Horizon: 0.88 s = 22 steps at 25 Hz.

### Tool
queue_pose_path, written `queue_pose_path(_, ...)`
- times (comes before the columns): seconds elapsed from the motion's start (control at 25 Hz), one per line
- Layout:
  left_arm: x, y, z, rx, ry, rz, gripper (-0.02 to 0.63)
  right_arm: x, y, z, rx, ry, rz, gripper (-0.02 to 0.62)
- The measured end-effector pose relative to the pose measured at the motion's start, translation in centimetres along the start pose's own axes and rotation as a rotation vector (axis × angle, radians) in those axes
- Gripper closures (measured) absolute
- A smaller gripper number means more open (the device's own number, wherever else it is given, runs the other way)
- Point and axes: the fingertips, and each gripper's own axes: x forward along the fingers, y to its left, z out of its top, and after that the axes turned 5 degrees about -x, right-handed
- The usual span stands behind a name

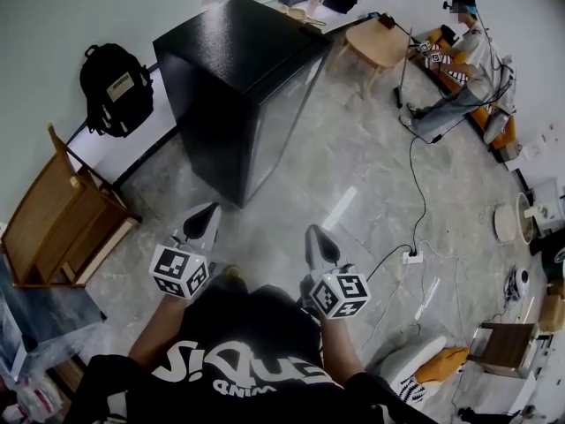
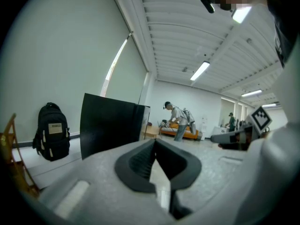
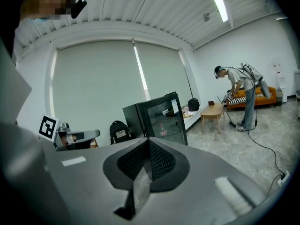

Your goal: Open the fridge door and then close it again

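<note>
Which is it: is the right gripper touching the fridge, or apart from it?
Apart. The head view shows a stretch of floor between the right gripper and the fridge.

Shirt print: large white letters, upside down, not legible.
Fridge stickers: too small to read.
Backpack patch: unreadable.

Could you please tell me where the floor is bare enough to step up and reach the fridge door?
The floor before the fridge door is bare, from the fridge across to the black cable and up to the small table. It is crowded on the left, where the backpack and wooden chair stand by the wall.
</note>
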Motion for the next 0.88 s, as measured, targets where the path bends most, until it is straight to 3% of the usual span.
queue_pose_path(0.56,3.7,0.4,2.8,-0.002,-0.049,0.008,0.604,2.9,-2.6,2.6,-0.008,-0.011,0.021,0.598)
queue_pose_path(0.88,5.3,1.1,2.4,-0.031,-0.032,0.042,0.527,5.3,-4.4,4.3,-0.02,-0.014,0.056,0.598)
